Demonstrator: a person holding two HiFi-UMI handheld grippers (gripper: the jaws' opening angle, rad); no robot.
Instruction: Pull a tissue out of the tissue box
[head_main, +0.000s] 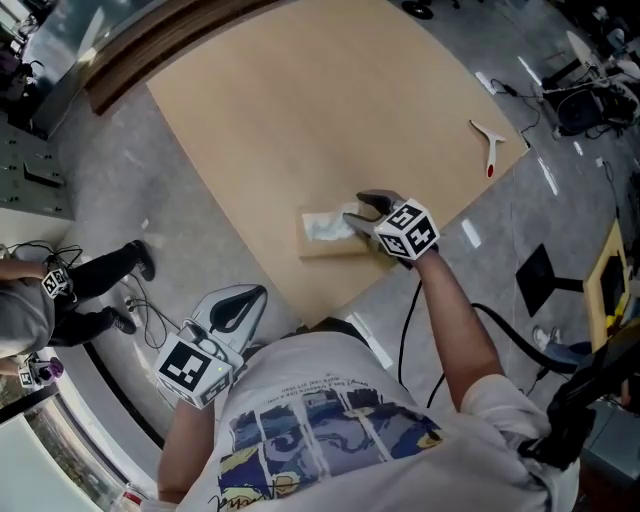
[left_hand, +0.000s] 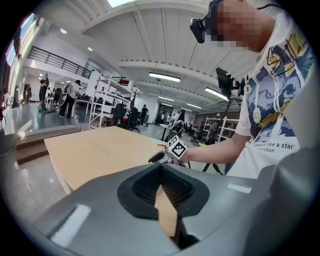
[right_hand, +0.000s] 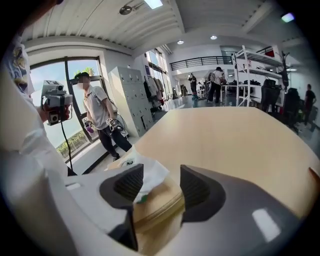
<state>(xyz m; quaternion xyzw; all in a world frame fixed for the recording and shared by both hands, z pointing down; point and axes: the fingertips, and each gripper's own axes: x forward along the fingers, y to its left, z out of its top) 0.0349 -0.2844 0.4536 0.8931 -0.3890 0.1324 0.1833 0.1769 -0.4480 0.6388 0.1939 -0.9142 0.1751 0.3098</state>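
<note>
A tan tissue box (head_main: 322, 244) lies near the table's front edge, with a white tissue (head_main: 325, 226) sticking up from its top. My right gripper (head_main: 360, 214) is at the box's right end with its jaws open. In the right gripper view the tissue (right_hand: 148, 179) stands between the two pads, close against the left one, above the box (right_hand: 159, 206); the right gripper (right_hand: 160, 172) does not press on it. My left gripper (head_main: 258, 293) hangs off the table by my body, its tips together. In its own view the left gripper (left_hand: 161, 167) is shut on nothing.
The wooden table (head_main: 300, 110) stretches away beyond the box. A white tool with a red tip (head_main: 490, 148) lies near its right edge. A person (head_main: 90, 280) stands on the floor at the left. Cables and a black stand base (head_main: 540, 270) lie at the right.
</note>
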